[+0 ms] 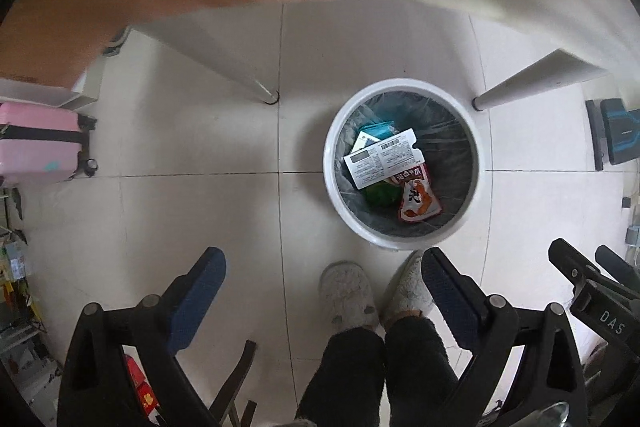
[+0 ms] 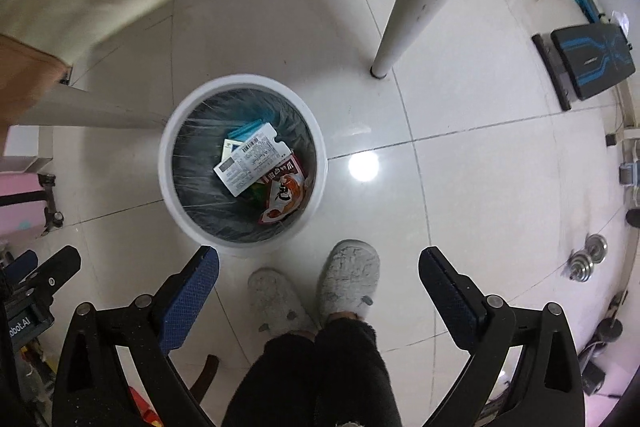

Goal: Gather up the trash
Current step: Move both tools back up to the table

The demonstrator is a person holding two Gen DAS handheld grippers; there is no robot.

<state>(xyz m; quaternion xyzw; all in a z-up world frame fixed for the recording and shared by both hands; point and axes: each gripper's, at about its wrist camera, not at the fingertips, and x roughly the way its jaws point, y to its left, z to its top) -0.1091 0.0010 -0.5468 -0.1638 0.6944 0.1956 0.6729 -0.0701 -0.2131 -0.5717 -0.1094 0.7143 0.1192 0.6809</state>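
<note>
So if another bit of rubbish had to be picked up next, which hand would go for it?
Hard to call. Both the left gripper and the right gripper are open and empty above the white bin, which holds a snack packet and a printed card. No loose trash shows on the floor.

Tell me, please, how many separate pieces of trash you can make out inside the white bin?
5 in the bin: white printed card on top, red snack wrapper nearest the slippers, green item beneath, teal packet and small white box behind. More may lie hidden underneath.
</note>
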